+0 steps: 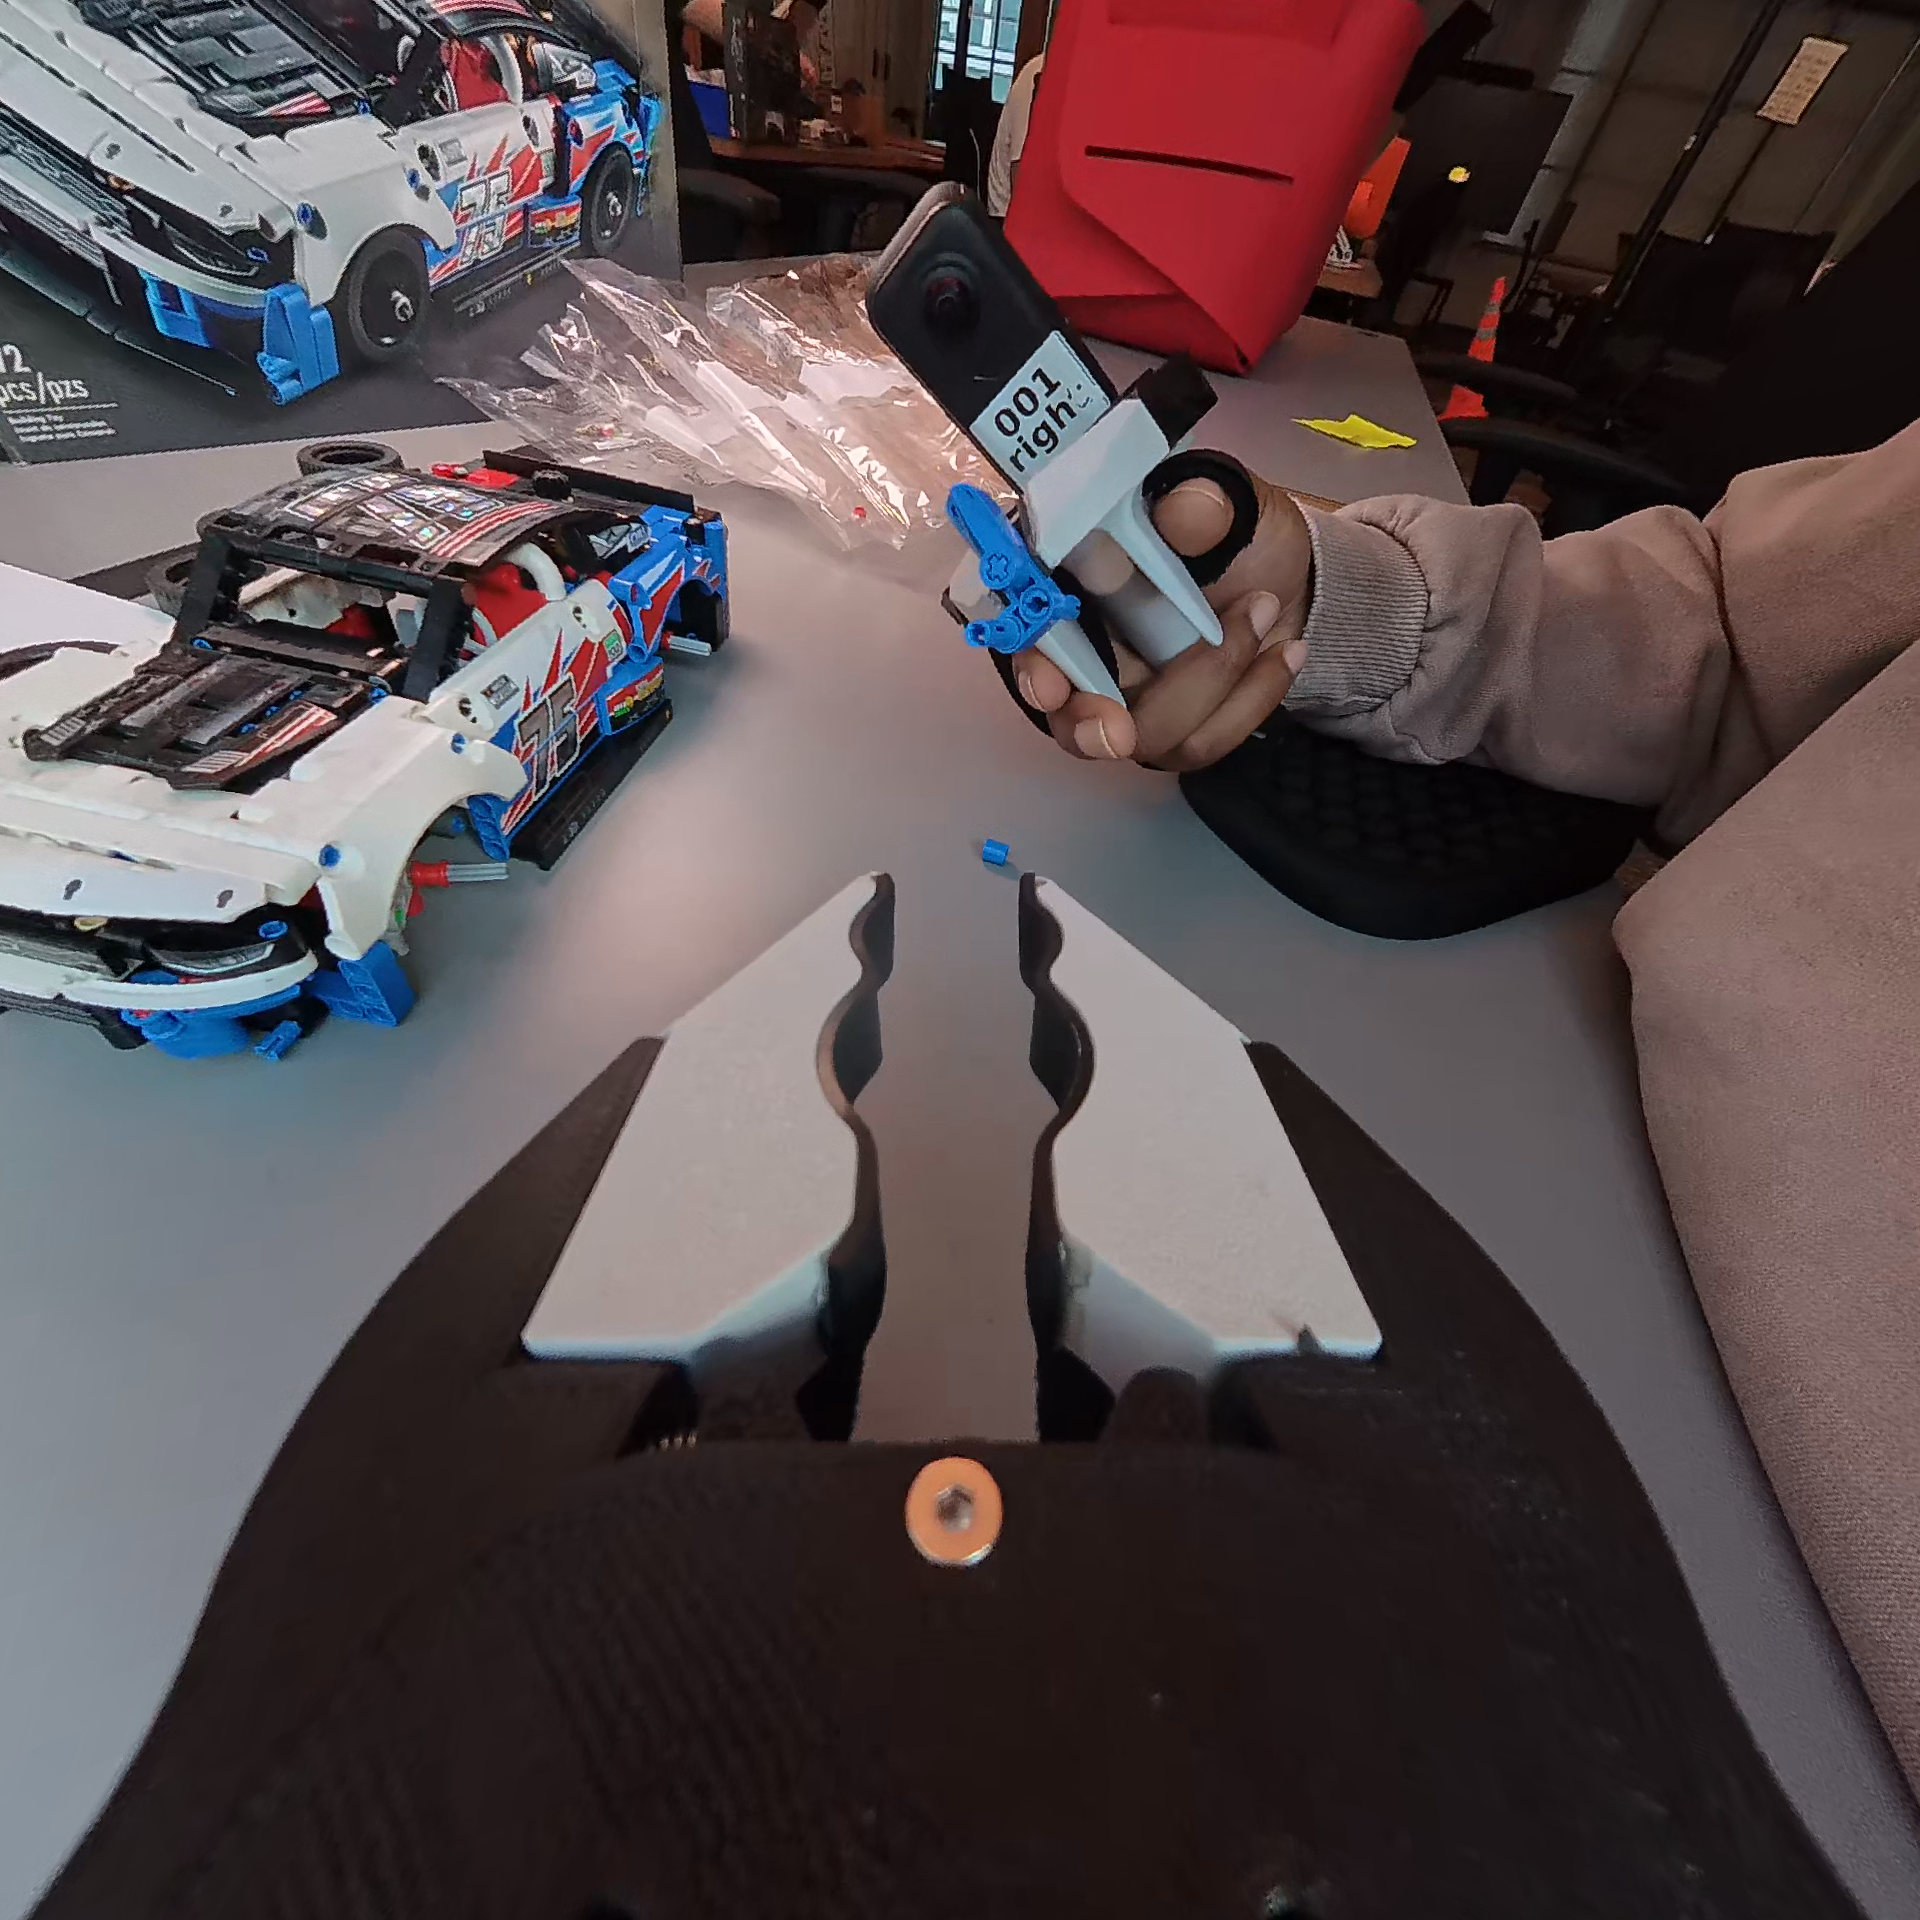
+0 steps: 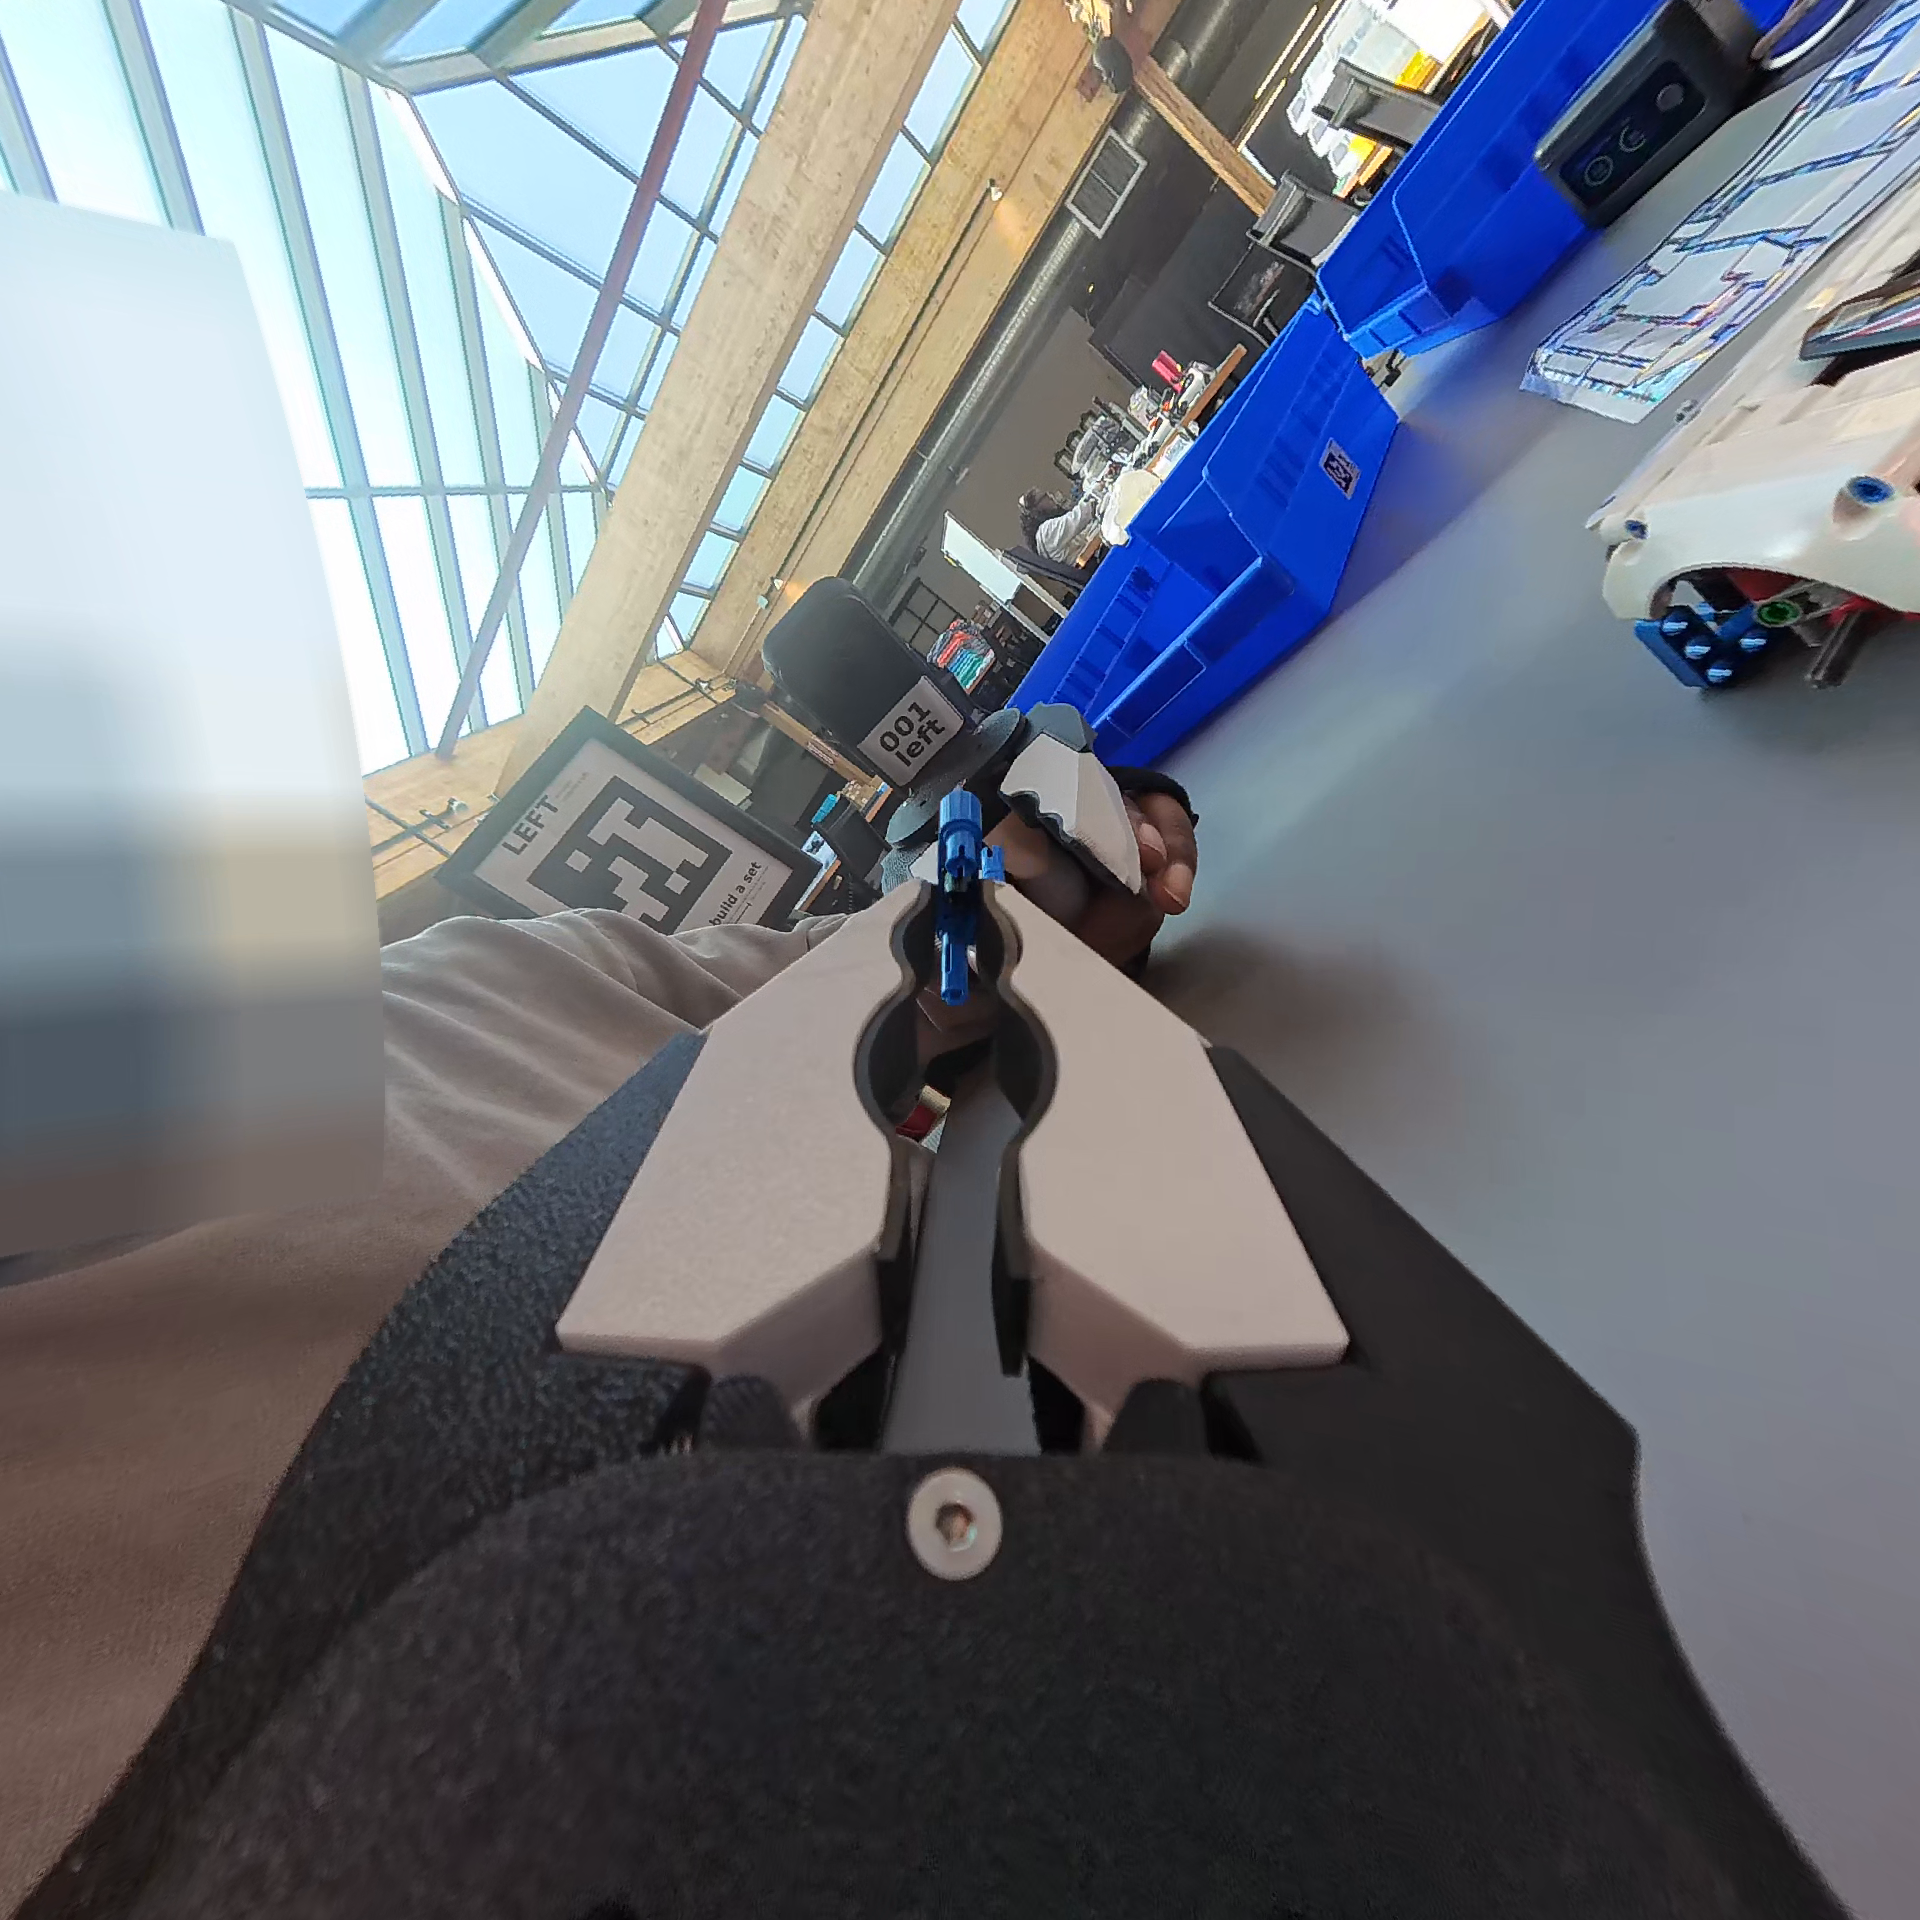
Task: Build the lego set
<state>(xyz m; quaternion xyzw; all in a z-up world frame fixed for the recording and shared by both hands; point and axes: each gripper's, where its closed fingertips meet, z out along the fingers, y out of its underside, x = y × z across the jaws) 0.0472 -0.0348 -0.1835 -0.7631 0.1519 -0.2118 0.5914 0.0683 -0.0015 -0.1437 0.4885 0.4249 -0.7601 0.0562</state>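
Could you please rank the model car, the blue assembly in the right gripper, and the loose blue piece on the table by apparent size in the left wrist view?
1. Model car, largest by far.
2. Blue assembly, shut in the right gripper.
3. Loose blue piece, smallest, on the table.

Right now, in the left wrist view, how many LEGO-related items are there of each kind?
Built car: 1
Set box: 1
Clear plastic bags: 1 heap, number unclear
Blue assembly held in the right tongs: 1
Loose blue pin on the table, just ahead of the open left tongs: 1
Loose black tyre: 1
Total: 6
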